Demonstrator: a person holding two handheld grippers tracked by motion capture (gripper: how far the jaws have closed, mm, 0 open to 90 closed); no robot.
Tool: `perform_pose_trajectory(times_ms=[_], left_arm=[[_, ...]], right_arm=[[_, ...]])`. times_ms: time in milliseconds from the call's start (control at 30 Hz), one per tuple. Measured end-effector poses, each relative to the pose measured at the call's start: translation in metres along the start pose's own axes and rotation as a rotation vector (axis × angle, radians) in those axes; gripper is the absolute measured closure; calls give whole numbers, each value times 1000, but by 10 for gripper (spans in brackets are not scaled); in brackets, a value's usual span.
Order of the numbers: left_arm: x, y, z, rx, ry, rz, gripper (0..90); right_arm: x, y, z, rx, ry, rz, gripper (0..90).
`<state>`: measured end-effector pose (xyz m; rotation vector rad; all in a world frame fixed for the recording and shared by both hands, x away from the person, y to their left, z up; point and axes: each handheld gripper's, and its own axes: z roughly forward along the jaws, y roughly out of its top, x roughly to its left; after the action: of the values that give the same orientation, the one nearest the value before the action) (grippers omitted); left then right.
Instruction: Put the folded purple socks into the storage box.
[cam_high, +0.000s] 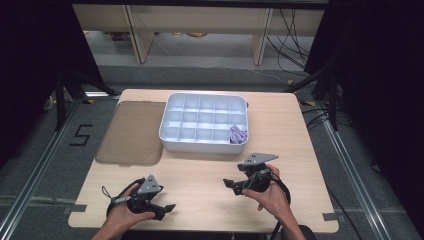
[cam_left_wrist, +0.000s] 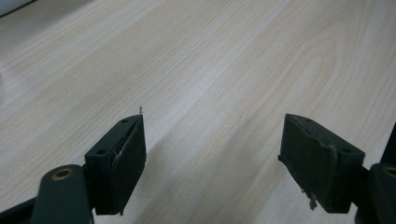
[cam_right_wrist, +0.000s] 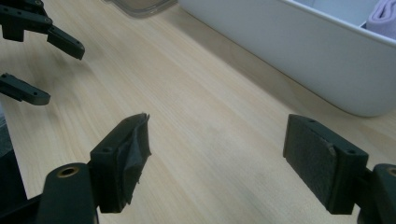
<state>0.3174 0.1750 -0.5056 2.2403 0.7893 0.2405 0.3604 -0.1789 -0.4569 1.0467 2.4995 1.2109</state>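
Looking down from the high view, a wooden table (cam_high: 210, 175) carries a white tray (cam_high: 172, 131) of small compartments at its far middle, with a brown tinted lid (cam_high: 131, 132) lying flat just to the tray's left, touching or nearly so. A purple bundle (cam_high: 238, 134) sits in the tray's near right corner compartment. The left gripper (cam_high: 170, 207) rests low at the near left edge, held by the left hand (cam_high: 122, 216), jaws pointing right and spread. The right gripper (cam_high: 229, 184) is held by the right hand (cam_high: 272, 196) at the near right, in front of the tray and apart from it, jaws pointing left and spread. The two grippers face each other, well apart, both empty.

In the left gripper view, the left gripper (cam_left_wrist: 212, 154) has its jaws wide apart over bare table (cam_left_wrist: 210, 70), nothing between them.

In the right gripper view, the right gripper (cam_right_wrist: 217, 158) likewise stands wide apart with nothing held. The tray's wall (cam_right_wrist: 289, 46) runs across the upper right, near the jaws but not touching; the bundle (cam_right_wrist: 383, 16) peeks over its rim. A lid corner (cam_right_wrist: 140, 5) shows at the top, and the left gripper (cam_right_wrist: 58, 70) appears at the upper left, jaws spread.
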Motion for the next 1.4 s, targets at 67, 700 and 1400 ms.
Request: perform_pose_trajectory(times_ms=[67,700,1400], left_arm=[[0,0,0,2,-1,6,223],[-2,-1,1,5,-1,-13,223],[-2,-1,2,1,0,-7,221]], right_arm=[[0,-3,0,-5,-1,2,232],[3,-35,-3,7,-3,24,212],[16,-50,2,67,-6,8,191]])
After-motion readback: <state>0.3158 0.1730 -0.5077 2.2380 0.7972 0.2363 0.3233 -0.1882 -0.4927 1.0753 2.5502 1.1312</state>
